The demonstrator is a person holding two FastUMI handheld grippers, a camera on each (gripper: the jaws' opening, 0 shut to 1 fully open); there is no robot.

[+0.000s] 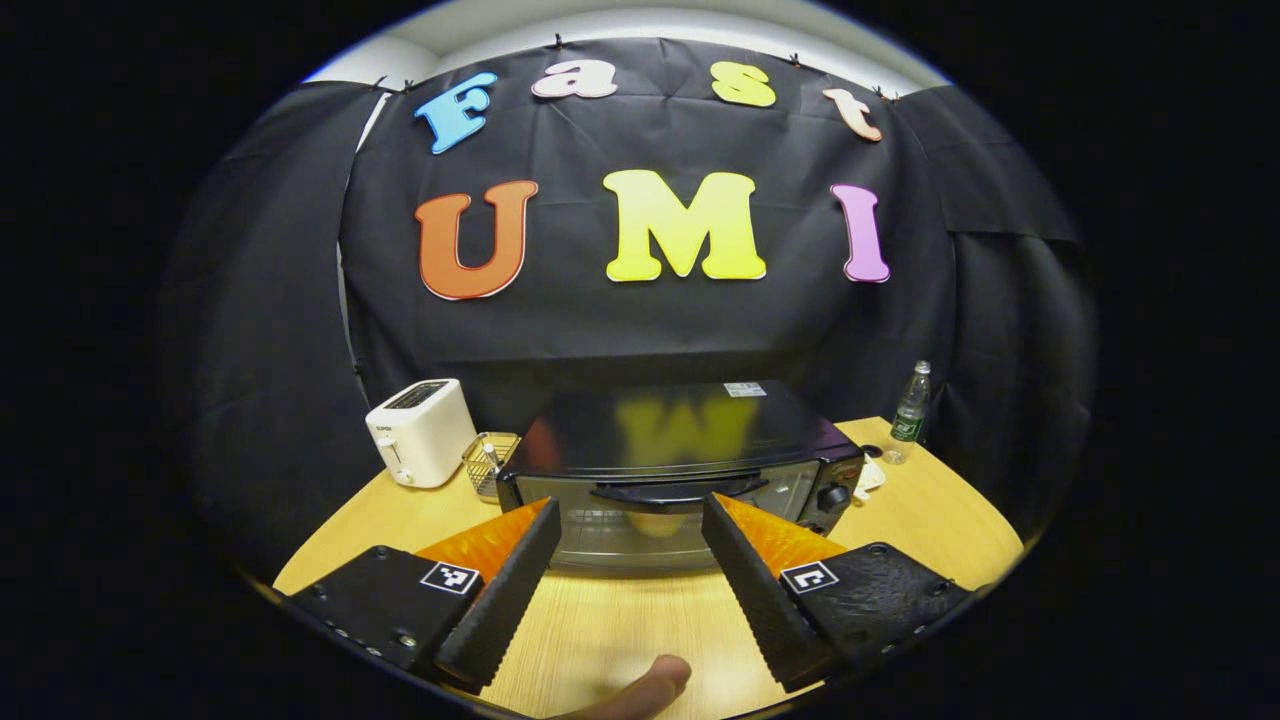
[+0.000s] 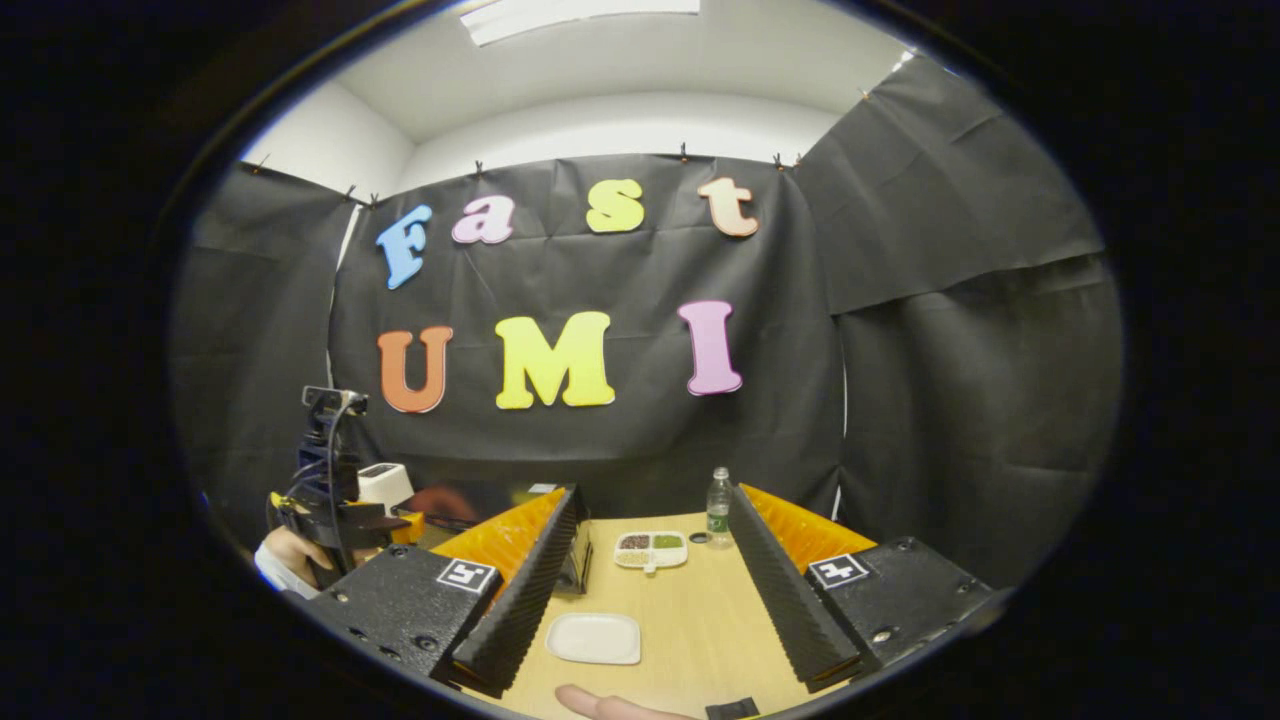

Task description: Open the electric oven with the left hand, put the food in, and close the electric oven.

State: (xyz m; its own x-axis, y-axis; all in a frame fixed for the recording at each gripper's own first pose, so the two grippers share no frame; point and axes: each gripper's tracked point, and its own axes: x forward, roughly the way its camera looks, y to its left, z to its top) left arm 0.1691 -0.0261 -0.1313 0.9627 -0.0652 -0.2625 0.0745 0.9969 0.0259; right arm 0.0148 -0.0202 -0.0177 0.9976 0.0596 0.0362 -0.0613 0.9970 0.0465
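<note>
**Oven shut, both grippers wide open**

While the oven (image 1: 680, 470) sits at the back of the wooden table (image 1: 620, 630), we see that its glass door is shut. Its dark handle (image 1: 680, 491) runs across the top of the door, and a round knob (image 1: 833, 497) sits on its right side. Our left gripper (image 1: 630, 520) points straight at the door. Its two fingers are spread wide apart and hold nothing. They are near the oven but do not touch it. A fingertip (image 1: 650, 690) peeks in at the bottom of the left gripper view.

Just beside the oven on the left we see a small wire basket (image 1: 487, 462), and next to that a white toaster (image 1: 420, 432). On the right, near the back wall, stands a plastic bottle (image 1: 911, 405).

Our right gripper (image 2: 655, 515) is spread wide too, with nothing between its fingers. In the right gripper view, a flat white plate (image 2: 594, 638) lies on the table close to us. Farther back is a white tray (image 2: 651, 550) with little sections of food. We cannot tell what the food is. The bottle stands just beside that tray. At the left edge, a hand (image 2: 290, 555) holds the other gripper.
</note>
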